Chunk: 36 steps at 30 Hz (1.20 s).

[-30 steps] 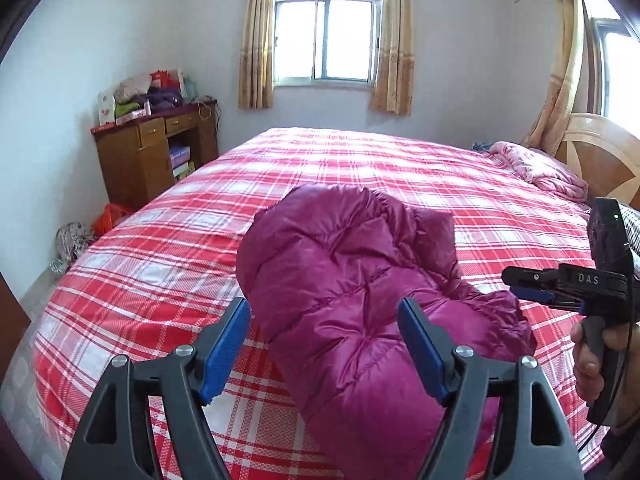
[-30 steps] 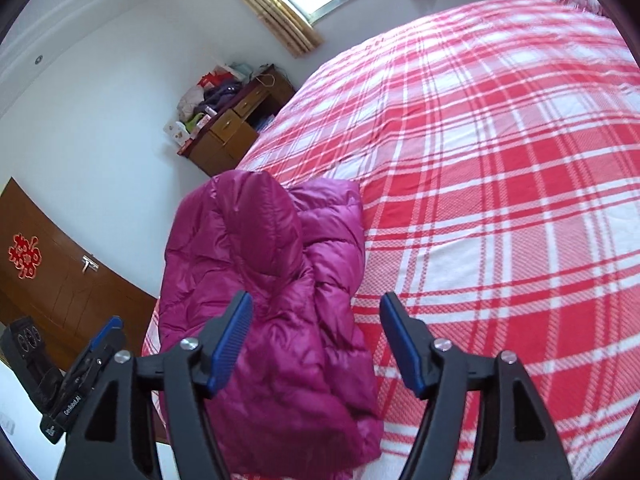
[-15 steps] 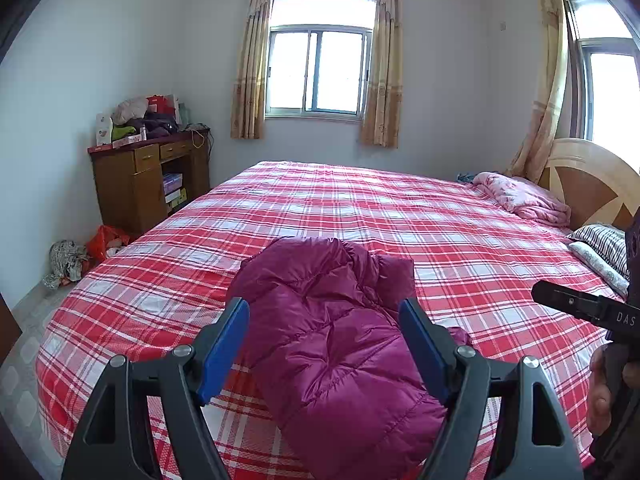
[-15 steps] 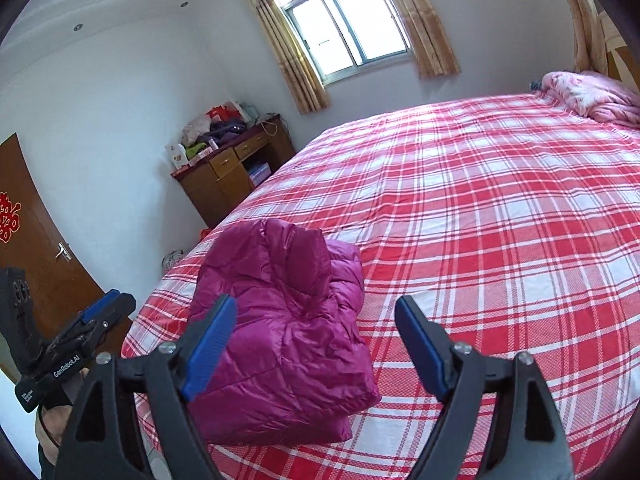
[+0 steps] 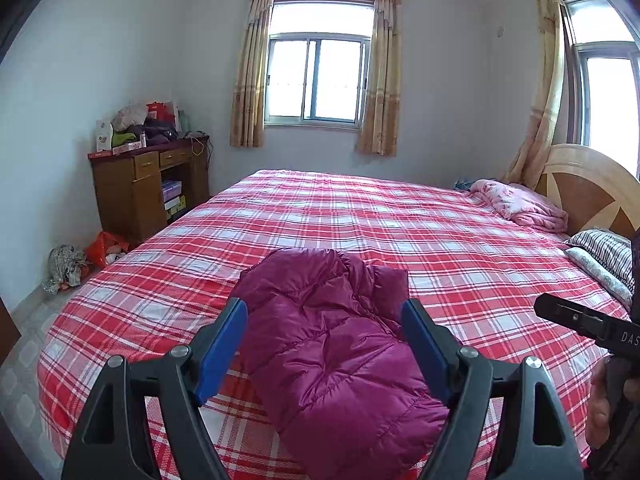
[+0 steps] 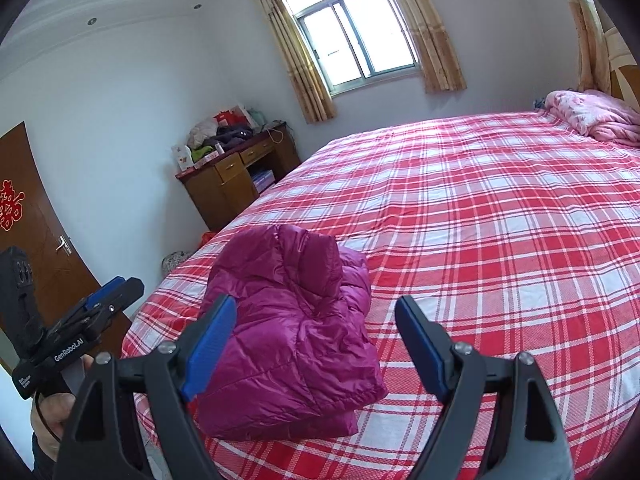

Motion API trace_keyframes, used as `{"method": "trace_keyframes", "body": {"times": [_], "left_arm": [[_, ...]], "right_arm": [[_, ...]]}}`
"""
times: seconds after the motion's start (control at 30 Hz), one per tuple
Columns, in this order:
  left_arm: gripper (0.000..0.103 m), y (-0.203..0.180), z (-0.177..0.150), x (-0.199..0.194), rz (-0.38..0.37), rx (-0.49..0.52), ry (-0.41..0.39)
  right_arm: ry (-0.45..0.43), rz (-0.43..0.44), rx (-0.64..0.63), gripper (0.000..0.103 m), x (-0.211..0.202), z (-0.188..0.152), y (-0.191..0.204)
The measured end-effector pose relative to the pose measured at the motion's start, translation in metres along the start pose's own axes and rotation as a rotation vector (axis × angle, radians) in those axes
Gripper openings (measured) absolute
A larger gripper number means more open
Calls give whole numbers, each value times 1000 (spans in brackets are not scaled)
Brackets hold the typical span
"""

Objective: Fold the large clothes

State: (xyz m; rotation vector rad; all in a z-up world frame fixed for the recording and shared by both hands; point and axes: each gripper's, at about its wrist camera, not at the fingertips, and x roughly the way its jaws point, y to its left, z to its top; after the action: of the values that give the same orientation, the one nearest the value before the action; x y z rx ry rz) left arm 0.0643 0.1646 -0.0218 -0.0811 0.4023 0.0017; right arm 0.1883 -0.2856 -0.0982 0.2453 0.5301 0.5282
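Daylight pours through a curtained window [image 5: 316, 80] in the white far wall. A cluttered wooden desk [image 5: 148, 188] stands in the corner beside the red-checked bed [image 5: 360, 216]; a brown door [image 6: 36, 232] stands at the left.

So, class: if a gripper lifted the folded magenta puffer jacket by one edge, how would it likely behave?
The jacket would probably flop and unfold: its quilted panels sag in soft folds on the bed. It is likely light for its bulk, as it looks puffy. The shiny shell may slip between the pads, so a deep grip seems wise.
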Motion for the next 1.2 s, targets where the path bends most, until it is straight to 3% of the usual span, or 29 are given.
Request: {"method": "trace_keyframes", "body": {"times": [1.2], "left_arm": [[80, -11, -3, 1, 17, 26, 7]], "right_arm": [[-11, -8, -6, 85, -4, -8, -3]]}}
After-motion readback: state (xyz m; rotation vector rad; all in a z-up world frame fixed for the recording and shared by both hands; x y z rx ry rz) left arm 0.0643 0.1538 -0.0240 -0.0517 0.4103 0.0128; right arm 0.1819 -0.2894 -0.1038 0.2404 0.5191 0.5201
